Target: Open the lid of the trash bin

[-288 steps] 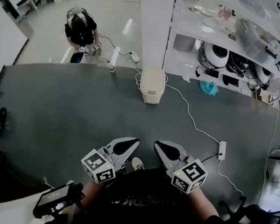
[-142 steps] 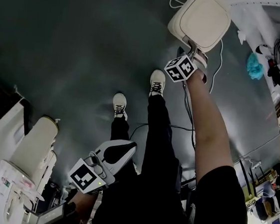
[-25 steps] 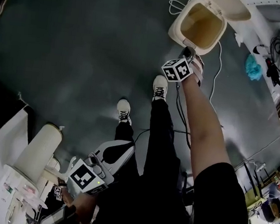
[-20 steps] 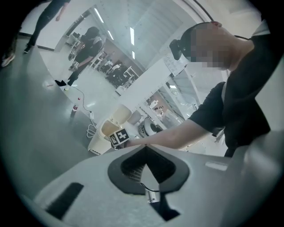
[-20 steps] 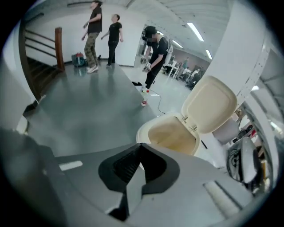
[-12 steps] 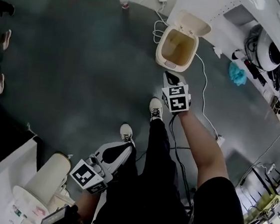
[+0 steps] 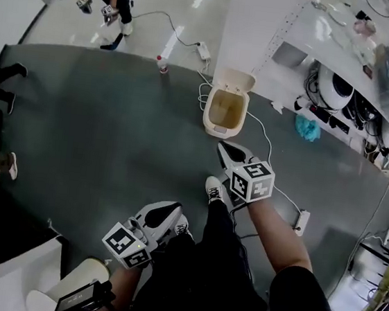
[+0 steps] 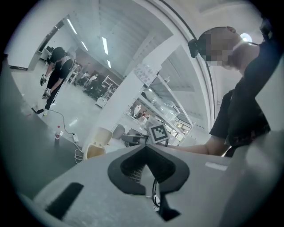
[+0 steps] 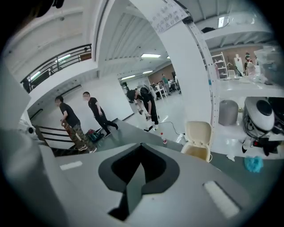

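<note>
The cream trash bin [image 7: 224, 113] stands on the dark floor mat with its lid [image 7: 237, 80] swung up and back, and its inside shows. My right gripper [image 7: 222, 146] is shut and holds nothing; it hangs apart from the bin on the near side. My left gripper [image 7: 177, 206] is low by my leg, also shut and empty. The left gripper view shows the bin [image 8: 94, 151] past the left gripper [image 8: 145, 146]. In the right gripper view the open bin [image 9: 196, 152] and its upright lid [image 9: 198, 132] lie ahead of the right gripper [image 9: 142, 145].
A white cable runs from the bin to a power strip [image 7: 303, 223]. A white pillar [image 7: 255, 19] and shelves of gear [image 7: 342, 88] stand behind the bin. A small bottle [image 7: 162, 63] sits at the mat's edge. People [image 9: 95, 116] stand far left.
The lid, closed earlier, is now up. My right gripper has drawn back from the bin and risen. The left gripper has risen a little, and the view has pulled up and away.
</note>
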The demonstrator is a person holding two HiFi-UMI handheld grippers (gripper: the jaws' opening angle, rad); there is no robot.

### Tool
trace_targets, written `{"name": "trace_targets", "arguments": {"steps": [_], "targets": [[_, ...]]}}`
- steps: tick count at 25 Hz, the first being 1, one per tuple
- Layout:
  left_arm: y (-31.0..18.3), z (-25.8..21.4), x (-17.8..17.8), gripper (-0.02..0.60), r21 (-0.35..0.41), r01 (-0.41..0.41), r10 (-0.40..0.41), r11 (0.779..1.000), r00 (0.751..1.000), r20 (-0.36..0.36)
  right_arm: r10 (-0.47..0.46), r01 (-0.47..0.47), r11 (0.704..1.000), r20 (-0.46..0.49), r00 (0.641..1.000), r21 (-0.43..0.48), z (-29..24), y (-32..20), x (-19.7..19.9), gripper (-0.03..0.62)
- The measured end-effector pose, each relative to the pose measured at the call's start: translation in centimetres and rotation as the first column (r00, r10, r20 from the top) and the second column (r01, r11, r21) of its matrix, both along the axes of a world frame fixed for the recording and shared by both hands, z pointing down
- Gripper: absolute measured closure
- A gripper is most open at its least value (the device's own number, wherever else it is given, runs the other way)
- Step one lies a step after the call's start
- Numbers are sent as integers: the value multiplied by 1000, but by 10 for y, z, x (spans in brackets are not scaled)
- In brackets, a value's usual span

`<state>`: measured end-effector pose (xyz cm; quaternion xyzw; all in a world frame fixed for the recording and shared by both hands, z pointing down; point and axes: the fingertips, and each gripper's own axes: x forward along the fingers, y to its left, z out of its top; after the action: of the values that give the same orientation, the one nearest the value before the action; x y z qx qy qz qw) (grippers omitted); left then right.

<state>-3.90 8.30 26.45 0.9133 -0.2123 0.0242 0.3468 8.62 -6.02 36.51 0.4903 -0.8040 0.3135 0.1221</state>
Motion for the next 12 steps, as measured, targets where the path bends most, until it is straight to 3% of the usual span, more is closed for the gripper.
{"name": "trace_targets", "arguments": {"steps": [12], "targets": [[28, -73, 3, 580, 122, -93, 103, 988, 992, -77, 21, -32, 992, 90, 996, 122, -145, 109, -29, 586]]}}
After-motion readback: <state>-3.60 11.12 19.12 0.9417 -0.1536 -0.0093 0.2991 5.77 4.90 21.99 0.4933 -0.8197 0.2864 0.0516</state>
